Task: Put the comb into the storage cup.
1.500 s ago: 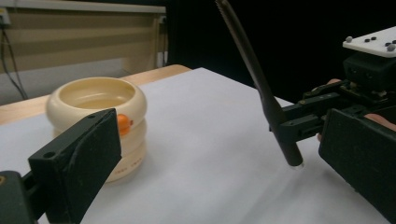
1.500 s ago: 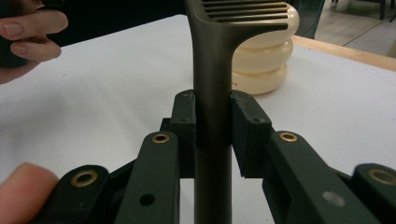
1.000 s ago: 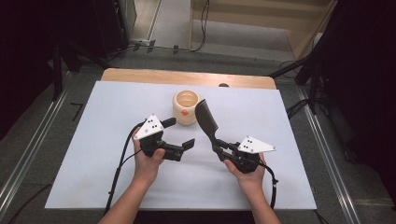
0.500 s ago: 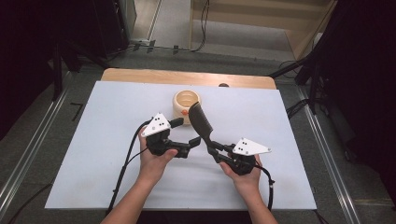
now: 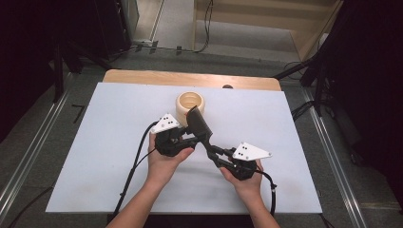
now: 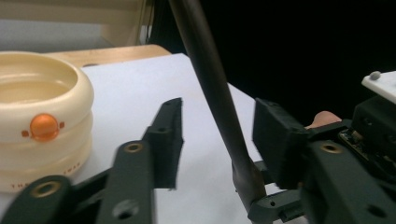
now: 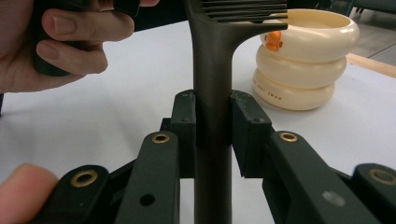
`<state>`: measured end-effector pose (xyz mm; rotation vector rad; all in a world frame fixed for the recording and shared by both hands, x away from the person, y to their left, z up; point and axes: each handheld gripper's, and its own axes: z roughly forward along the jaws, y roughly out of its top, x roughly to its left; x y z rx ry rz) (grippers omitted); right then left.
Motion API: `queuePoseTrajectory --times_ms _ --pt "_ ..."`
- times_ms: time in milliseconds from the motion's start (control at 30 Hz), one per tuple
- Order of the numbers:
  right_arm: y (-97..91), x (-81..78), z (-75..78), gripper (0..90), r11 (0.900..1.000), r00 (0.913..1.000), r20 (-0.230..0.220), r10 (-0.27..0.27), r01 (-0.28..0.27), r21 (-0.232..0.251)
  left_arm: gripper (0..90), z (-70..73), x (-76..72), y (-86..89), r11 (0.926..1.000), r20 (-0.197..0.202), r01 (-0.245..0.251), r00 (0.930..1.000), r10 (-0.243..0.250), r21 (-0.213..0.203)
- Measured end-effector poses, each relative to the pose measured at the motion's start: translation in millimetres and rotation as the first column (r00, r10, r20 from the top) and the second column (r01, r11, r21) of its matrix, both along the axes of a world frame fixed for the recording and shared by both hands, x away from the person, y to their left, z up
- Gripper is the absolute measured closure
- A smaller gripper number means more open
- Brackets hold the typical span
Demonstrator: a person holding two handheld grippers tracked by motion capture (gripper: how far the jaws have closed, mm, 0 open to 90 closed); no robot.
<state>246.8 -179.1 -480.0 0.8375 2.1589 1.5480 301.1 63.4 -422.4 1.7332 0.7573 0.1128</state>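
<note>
Over mid-mat (image 5: pixel 104 142), just in front of cream ringed cup (image 5: pixel 190 102): dark comb (image 5: pixel 199 124), off the surface, tilted, teeth end up by the cup rim, handle running down to the right.

Right gripper (image 5: pixel 212 148): clamped on comb handle, both pads flat on it in the right gripper view (image 7: pixel 212 126). Solid hold.

Left gripper (image 5: pixel 192 137): jaws just been closing, comb handle (image 6: pixel 212 88) between them, not pinched yet. In the left gripper view (image 6: pixel 217 140), a clear gap on the cup-side pad; far pad close to or just touching the handle, can't tell which.

Looks like a second grip on the handle, probably a handover to the left.

To do it well:
- Nudge left gripper sideways first so the handle sits centred, not hard against one pad. Otherwise the closing pad shoves the comb and twists it in the right clamp.
- Square the pads to the handle's flat sides; round edge likely to slip.
- Grab above the right gripper's pads, below the teeth. No pad on the teeth.
- Hold the right clamp steady until both left pads press.
- Mind the cup (image 6: pixel 42 107): near the left jaw, light, likely to tip if bumped.
</note>
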Motion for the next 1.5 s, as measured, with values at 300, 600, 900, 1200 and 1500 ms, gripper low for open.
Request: queuePoseTrajectory --times_ms 300,600,900,1200,1500 --pt "4.3 -2.0 0.0 71.0 0.9998 0.9999 0.014 -0.009 0.01 -0.018 71.4 -0.6 0.9 -1.3 0.9996 -0.051 -0.01 0.9986 0.009 -0.024" --pt "7.8 -1.9 -2.0 71.0 0.9993 0.9996 0.023 -0.014 0.014 -0.035 79.6 -2.1 1.1 -2.1 0.9988 -0.068 -0.018 0.9975 0.015 -0.045" --pt "10.1 -1.8 -4.4 70.9 0.9987 0.999 0.037 -0.025 0.027 -0.044 83.2 -4.2 3.2 -1.3 0.9951 -0.098 0.016 0.9949 -0.025 -0.098" --pt "10.7 -3.2 -5.0 70.8 0.9991 0.9981 0.058 -0.023 0.025 -0.035 84.2 -3.0 1.9 0.4 0.9898 -0.093 0.044 0.9941 -0.056 -0.136" --pt "7.5 -0.5 -3.8 58.1 0.9999 0.9992 0.039 0.01 -0.01 -0.004 84.4 -1.1 0.4 5.3 0.9852 -0.059 0.072 0.9949 -0.082 -0.155"
